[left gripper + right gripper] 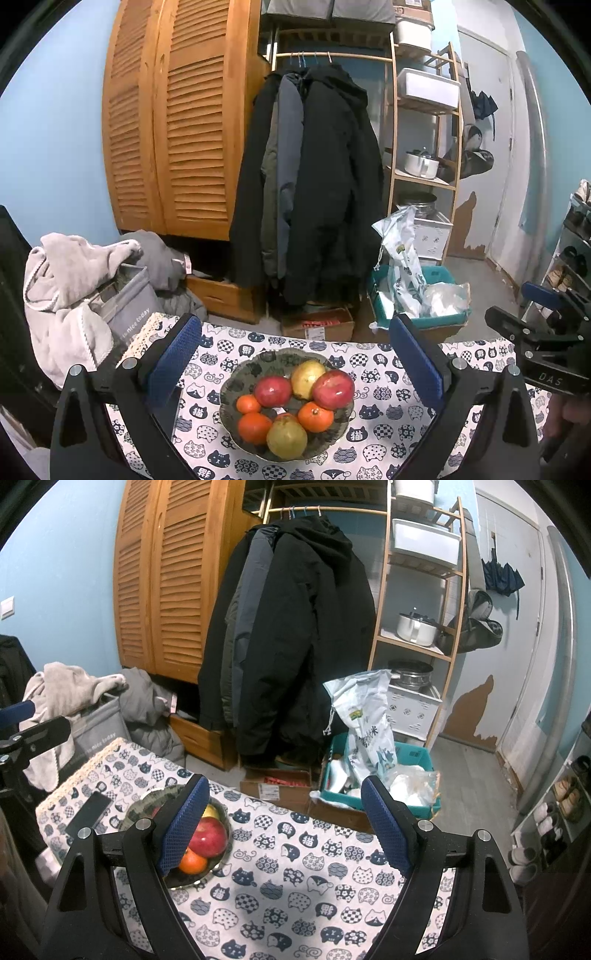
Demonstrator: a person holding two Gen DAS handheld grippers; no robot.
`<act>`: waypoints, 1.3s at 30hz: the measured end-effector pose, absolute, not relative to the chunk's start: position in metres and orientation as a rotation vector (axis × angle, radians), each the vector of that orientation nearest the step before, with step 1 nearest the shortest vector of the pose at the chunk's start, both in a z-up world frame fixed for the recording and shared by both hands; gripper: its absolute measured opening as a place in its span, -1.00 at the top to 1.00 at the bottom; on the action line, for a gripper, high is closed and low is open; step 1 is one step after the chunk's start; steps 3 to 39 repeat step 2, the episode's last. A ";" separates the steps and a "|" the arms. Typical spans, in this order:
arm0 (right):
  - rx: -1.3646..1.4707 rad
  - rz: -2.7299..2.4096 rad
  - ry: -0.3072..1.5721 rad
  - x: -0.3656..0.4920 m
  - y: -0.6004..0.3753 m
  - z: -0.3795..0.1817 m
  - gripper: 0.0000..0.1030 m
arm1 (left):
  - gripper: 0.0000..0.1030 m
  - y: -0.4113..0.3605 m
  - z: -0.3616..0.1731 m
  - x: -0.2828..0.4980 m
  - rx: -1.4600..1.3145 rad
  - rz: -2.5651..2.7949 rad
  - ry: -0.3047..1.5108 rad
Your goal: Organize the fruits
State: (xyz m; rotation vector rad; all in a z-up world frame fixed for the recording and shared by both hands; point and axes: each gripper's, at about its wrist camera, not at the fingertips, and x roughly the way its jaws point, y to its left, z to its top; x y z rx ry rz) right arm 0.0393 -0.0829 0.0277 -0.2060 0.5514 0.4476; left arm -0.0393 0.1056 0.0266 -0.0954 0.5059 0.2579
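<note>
A dark patterned bowl [229, 391] sits on the cat-print tablecloth [380, 424] and holds two red apples [333, 388], two yellow-green pears [287, 436] and three oranges [316, 416]. My left gripper [295, 354] hovers over the bowl, open, its blue pads wide apart with nothing between them. In the right wrist view the bowl [147, 801] lies at the left, partly hidden behind the left finger; an apple [208, 836] and an orange [192, 862] show. My right gripper [284, 823] is open over bare cloth to the right of the bowl.
A black phone [89, 813] lies on the cloth left of the bowl. The right gripper's body [546, 354] shows at the right edge of the left wrist view. Beyond the table are a laundry pile [74, 288], hanging coats [314, 177], a cardboard box and a teal bin [410, 760].
</note>
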 end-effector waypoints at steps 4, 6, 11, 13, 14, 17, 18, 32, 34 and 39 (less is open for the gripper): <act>-0.206 0.447 0.551 0.039 -0.083 0.028 -0.61 | -0.99 0.104 0.027 -0.038 -0.096 0.257 0.506; -0.206 0.447 0.551 0.039 -0.083 0.028 -0.61 | -0.99 0.104 0.027 -0.038 -0.096 0.257 0.506; -0.206 0.447 0.551 0.039 -0.083 0.028 -0.61 | -0.99 0.104 0.027 -0.038 -0.096 0.257 0.506; -0.206 0.447 0.551 0.039 -0.083 0.028 -0.61 | -0.99 0.104 0.027 -0.038 -0.096 0.257 0.506; -0.206 0.447 0.551 0.039 -0.083 0.028 -0.61 | -0.99 0.104 0.027 -0.038 -0.096 0.257 0.506; -0.206 0.447 0.551 0.039 -0.083 0.028 -0.61 | -0.99 0.104 0.027 -0.038 -0.096 0.257 0.506; -0.206 0.447 0.551 0.039 -0.083 0.028 -0.61 | -0.99 0.104 0.027 -0.038 -0.096 0.257 0.506; -0.206 0.447 0.551 0.039 -0.083 0.028 -0.61 | -0.99 0.104 0.027 -0.038 -0.096 0.257 0.506; -0.206 0.447 0.551 0.039 -0.083 0.028 -0.61 | -0.99 0.104 0.027 -0.038 -0.096 0.257 0.506; -0.206 0.447 0.551 0.039 -0.083 0.028 -0.61 | -0.99 0.104 0.027 -0.038 -0.096 0.257 0.506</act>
